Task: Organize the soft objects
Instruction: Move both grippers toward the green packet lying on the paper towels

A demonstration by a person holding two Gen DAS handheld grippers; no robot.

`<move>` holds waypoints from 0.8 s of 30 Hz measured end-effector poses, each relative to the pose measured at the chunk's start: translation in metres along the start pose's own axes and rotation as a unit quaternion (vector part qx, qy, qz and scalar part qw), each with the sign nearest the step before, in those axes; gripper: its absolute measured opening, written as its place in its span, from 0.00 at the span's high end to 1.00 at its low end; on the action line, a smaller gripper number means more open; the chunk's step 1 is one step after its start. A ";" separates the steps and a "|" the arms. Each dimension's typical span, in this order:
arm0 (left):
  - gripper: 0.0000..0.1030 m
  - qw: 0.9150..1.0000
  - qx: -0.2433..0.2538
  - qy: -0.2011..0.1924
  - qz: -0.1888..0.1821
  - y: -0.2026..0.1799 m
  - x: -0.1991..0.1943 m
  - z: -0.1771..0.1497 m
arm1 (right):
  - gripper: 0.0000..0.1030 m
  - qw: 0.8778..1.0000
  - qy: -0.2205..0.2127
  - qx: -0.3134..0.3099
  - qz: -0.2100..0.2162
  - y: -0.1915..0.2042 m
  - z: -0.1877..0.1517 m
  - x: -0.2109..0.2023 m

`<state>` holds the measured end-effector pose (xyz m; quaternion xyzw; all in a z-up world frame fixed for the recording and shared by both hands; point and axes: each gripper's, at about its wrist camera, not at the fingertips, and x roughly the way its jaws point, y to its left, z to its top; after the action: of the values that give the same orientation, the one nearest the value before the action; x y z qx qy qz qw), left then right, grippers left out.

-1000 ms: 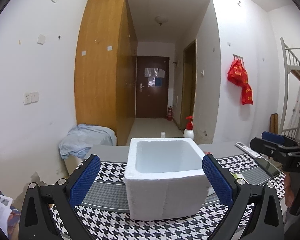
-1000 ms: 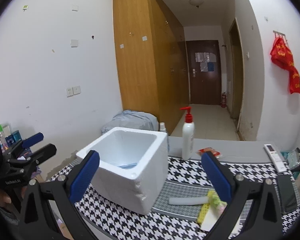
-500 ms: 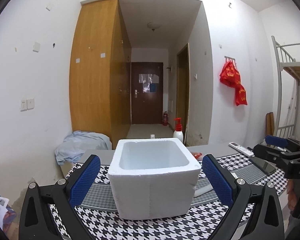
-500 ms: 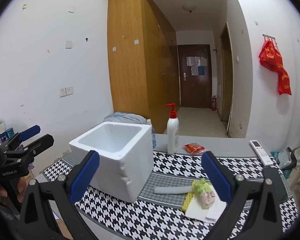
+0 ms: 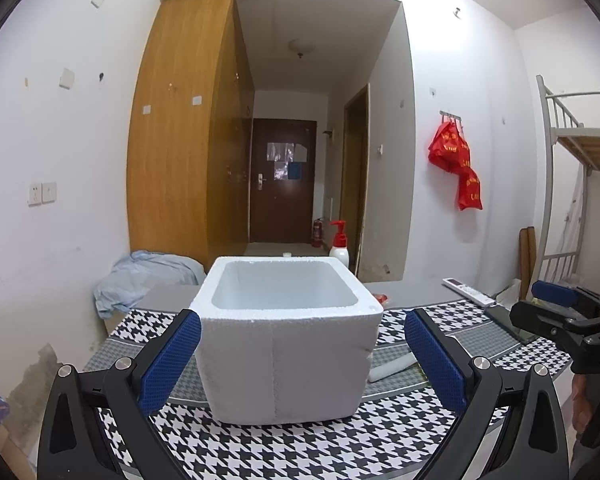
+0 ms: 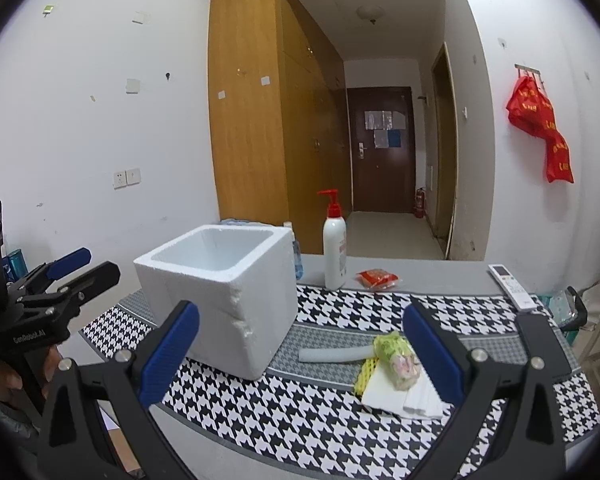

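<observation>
A white foam box [image 5: 286, 340] [image 6: 224, 300] stands open-topped on the houndstooth mat [image 5: 300, 452] [image 6: 300, 416]. Right of it lie a grey foam tube [image 6: 332, 355] [image 5: 392, 367], a green-yellow soft bundle [image 6: 394, 356], a yellow mesh sleeve [image 6: 365, 372] and white foam sheets [image 6: 400, 394]. My left gripper [image 5: 302, 360] is open, its blue pads flanking the box from in front without touching it. My right gripper [image 6: 300, 354] is open and empty, held back from the mat above its front edge. Each gripper shows at the edge of the other's view.
A pump bottle [image 6: 335, 246] and a red packet [image 6: 378, 279] stand behind the mat on the grey table [image 6: 420, 276]. A remote [image 6: 512, 286] and a dark phone [image 6: 544, 344] lie at the right. A bunk frame [image 5: 572, 168] rises at far right.
Both grippers have drawn back and lowered, so the box looks smaller and its interior is less visible. The soft items right of the box have come fully into the right view.
</observation>
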<state>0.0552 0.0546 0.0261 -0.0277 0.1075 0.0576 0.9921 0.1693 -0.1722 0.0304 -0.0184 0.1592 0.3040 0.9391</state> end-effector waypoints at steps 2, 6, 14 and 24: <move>0.01 1.000 -0.003 0.002 0.001 0.000 0.001 -0.003 | 0.00 1.000 0.000 -0.001 -0.006 -0.001 -0.003 0.000; 0.01 1.000 -0.018 0.011 -0.005 0.002 0.003 -0.009 | 0.00 1.000 0.002 0.003 -0.013 -0.003 -0.008 -0.001; 0.01 0.999 -0.013 0.025 -0.023 -0.011 0.009 -0.019 | 0.00 1.000 0.016 0.004 -0.025 -0.007 -0.018 0.000; 0.01 0.998 -0.005 0.037 -0.045 -0.034 0.017 -0.027 | 0.00 0.999 0.027 0.020 -0.040 -0.026 -0.026 -0.002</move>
<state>0.0701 0.0213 -0.0021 -0.0399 0.1429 0.0121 0.9889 0.1752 -0.1983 0.0048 -0.0143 0.1899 0.2627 0.9459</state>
